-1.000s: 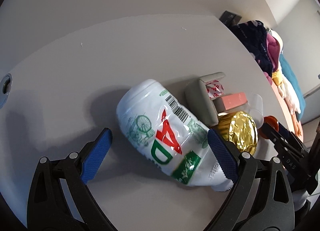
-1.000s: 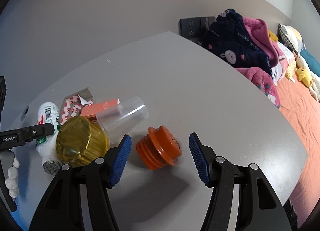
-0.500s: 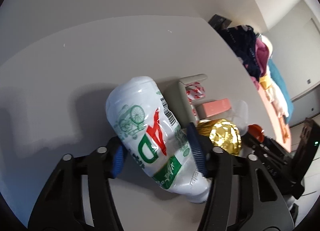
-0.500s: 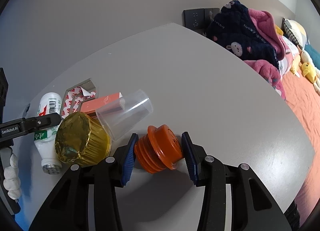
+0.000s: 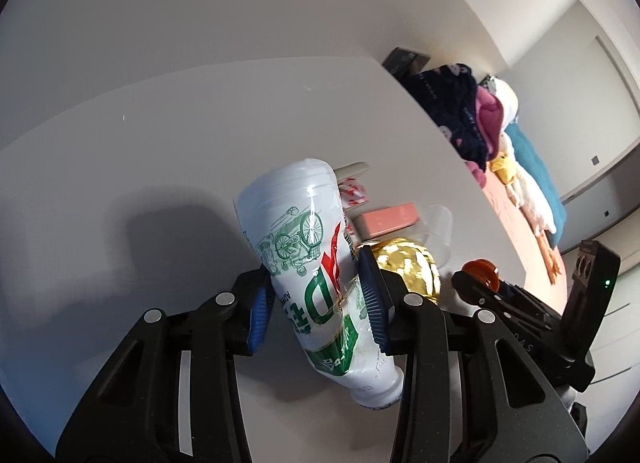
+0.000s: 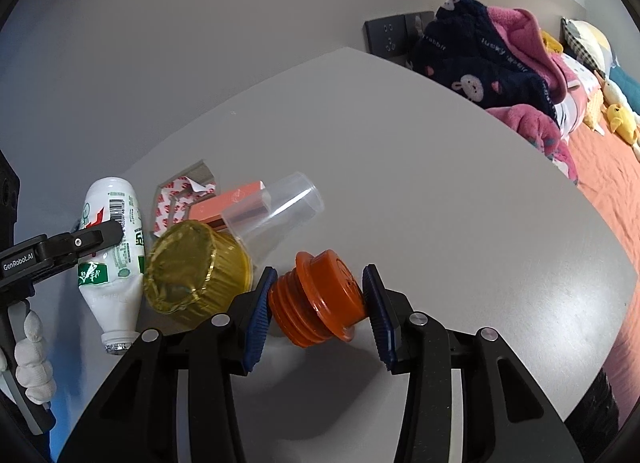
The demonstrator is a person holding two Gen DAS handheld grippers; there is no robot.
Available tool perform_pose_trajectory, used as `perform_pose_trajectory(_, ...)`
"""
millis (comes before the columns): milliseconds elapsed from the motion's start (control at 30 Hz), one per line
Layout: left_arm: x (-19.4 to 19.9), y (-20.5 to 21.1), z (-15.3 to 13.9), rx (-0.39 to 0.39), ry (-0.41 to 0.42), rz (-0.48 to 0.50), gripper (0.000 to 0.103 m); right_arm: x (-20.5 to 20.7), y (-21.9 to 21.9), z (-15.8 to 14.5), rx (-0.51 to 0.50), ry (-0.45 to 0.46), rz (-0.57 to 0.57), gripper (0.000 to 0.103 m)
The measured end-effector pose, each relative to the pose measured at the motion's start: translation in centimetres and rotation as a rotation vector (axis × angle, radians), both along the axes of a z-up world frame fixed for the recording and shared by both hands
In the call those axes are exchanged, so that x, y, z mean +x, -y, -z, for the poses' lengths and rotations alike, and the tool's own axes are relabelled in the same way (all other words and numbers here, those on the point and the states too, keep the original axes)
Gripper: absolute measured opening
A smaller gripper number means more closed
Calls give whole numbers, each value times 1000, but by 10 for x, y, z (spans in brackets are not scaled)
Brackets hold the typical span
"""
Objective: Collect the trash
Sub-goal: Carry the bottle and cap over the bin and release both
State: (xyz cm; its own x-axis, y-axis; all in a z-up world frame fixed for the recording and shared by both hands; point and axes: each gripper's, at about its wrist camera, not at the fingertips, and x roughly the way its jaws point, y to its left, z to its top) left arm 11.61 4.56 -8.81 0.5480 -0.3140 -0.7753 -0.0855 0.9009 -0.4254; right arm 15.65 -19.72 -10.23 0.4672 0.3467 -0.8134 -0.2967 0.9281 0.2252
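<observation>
A white plastic bottle [image 5: 296, 223] with green and red print is tilted up off the grey table [image 5: 160, 151]. My left gripper [image 5: 316, 305] has its jaws closing, and the blue pads press into the bottle's label and dent it. In the right wrist view that bottle [image 6: 116, 263] shows at the left with a left finger [image 6: 96, 235] across it. My right gripper [image 6: 318, 311] is shut on an orange ribbed cap [image 6: 328, 283], one pad on each side, just above the table [image 6: 400, 167].
Between the two grippers lie a gold foil cup [image 6: 192, 263], a clear plastic cup [image 6: 276, 207], a pink box [image 6: 228, 203] and a grey piece with red-and-white paper [image 6: 176, 199]. Clothes [image 6: 480, 63] are piled on a bed beyond the table's right edge. A gloved hand [image 6: 32, 359] holds the left gripper.
The left jaws went from wide open to pressing on the bottle, whose far end has tipped up off the table. The right jaws closed onto the orange cap.
</observation>
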Motion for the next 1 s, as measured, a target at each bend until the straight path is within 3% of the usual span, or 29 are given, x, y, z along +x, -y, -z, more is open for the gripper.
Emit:
perform_pose_trajectory(433, -13, 30, -26, -16, 69, 84, 39, -36, 25, -36, 13, 70, 36, 46)
perform_pose_trajectory(1000, -31, 101, -49, 4, 129, 266, 39, -96, 82, -70, 12, 138, 142, 46)
